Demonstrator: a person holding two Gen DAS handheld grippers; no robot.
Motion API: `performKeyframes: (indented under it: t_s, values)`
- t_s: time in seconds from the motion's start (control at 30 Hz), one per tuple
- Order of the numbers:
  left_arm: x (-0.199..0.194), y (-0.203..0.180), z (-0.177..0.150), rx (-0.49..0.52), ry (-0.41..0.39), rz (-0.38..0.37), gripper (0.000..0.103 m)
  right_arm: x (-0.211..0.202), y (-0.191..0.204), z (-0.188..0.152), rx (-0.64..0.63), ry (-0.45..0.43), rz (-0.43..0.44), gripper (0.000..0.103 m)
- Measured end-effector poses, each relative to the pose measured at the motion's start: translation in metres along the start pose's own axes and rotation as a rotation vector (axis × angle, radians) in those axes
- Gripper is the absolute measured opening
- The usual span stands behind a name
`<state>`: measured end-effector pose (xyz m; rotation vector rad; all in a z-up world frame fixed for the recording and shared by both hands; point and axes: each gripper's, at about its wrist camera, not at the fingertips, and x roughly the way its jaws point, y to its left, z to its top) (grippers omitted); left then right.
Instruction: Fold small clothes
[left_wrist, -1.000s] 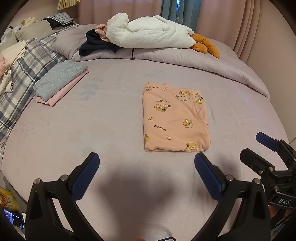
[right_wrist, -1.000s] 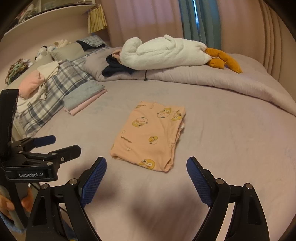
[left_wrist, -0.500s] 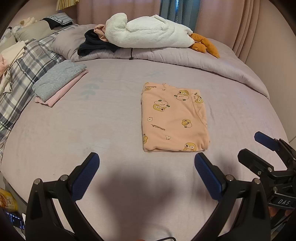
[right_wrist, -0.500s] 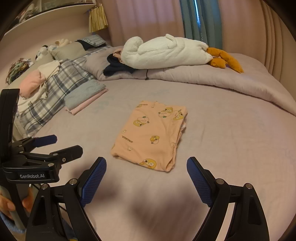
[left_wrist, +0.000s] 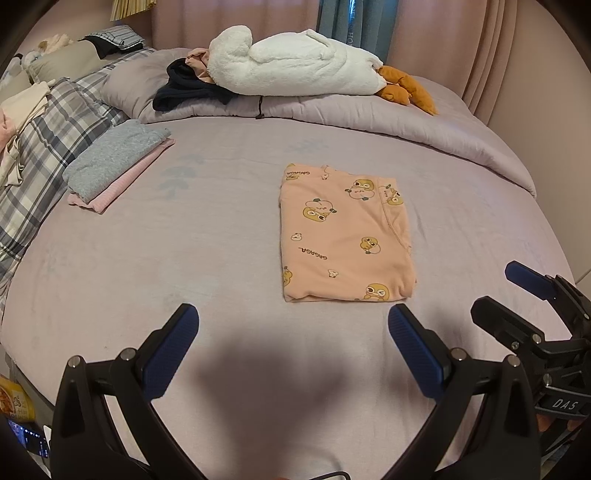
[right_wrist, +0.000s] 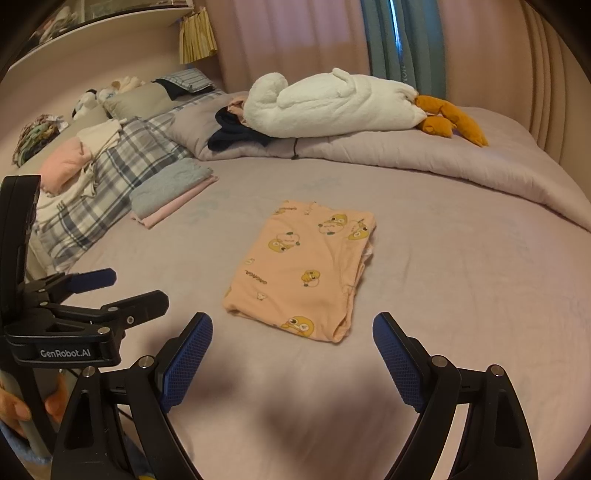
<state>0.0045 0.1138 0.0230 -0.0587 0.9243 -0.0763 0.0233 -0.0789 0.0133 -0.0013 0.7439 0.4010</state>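
Note:
A peach garment with a yellow duck print (left_wrist: 343, 236) lies folded into a neat rectangle in the middle of the lilac bed; it also shows in the right wrist view (right_wrist: 303, 269). My left gripper (left_wrist: 291, 332) is open and empty, held above the sheet just short of the garment's near edge. My right gripper (right_wrist: 291, 343) is open and empty, also just short of the near edge. The right gripper shows at the right of the left wrist view (left_wrist: 517, 295); the left gripper shows at the left of the right wrist view (right_wrist: 118, 291).
A folded grey and pink stack (left_wrist: 114, 162) lies at the left of the bed. A plaid blanket (left_wrist: 40, 147) with loose clothes is further left. A white plush goose (left_wrist: 295, 70) and dark clothes (left_wrist: 188, 88) rest on the rolled duvet (left_wrist: 406, 129) at the back.
Both grippers stay open and nearly still. The view has shifted very slightly; the folded garment has not moved.

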Motion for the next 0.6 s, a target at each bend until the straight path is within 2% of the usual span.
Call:
performKeyframes:
  t_s: [0.6]
  values:
    - [-0.0008,-0.0007,-0.002,-0.007,-0.004,0.006,0.103,0.0001,0.0016,-0.0007,0.0,0.001,0.0,0.088]
